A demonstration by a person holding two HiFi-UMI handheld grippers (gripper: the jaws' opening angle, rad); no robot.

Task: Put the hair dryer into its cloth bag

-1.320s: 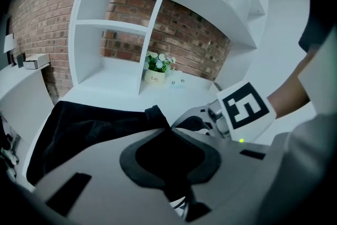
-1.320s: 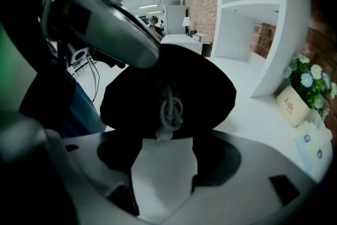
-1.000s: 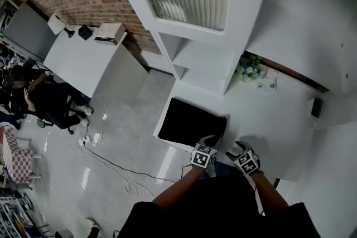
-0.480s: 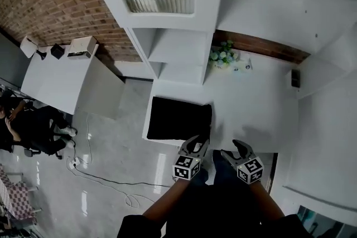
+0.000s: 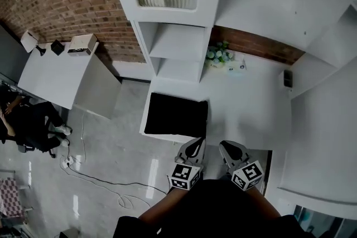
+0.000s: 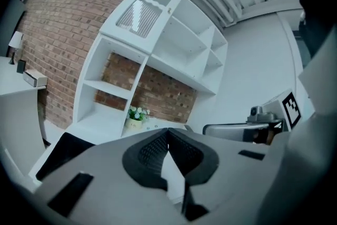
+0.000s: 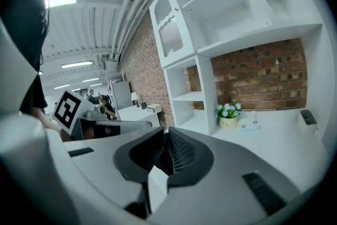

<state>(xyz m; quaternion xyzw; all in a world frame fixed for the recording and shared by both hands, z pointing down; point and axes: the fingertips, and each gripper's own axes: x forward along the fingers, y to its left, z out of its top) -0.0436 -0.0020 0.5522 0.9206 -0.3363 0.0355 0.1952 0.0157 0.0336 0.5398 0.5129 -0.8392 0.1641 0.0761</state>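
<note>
On the white table (image 5: 245, 108) the cloth bag (image 5: 175, 116) lies flat, and the shut left gripper (image 5: 195, 145) and closing right gripper (image 5: 228, 147) have lifted off it empty, so the job looks done.

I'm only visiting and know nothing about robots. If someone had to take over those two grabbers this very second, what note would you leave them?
Left hand-held gripper: shut and empty, at the near edge of the white counter.
Right hand-held gripper: jaws closing, almost together, nothing between them, beside the left one.
Things: a flat black cloth bag, as it appears, lies on the counter's left end; neither gripper touches it. No hair dryer shows in any view, and the pictures don't show whether it is inside the bag.
Done: cannot be confirmed.
Left: check the bag; if the dryer isn't in it, find it and put it in.
</note>
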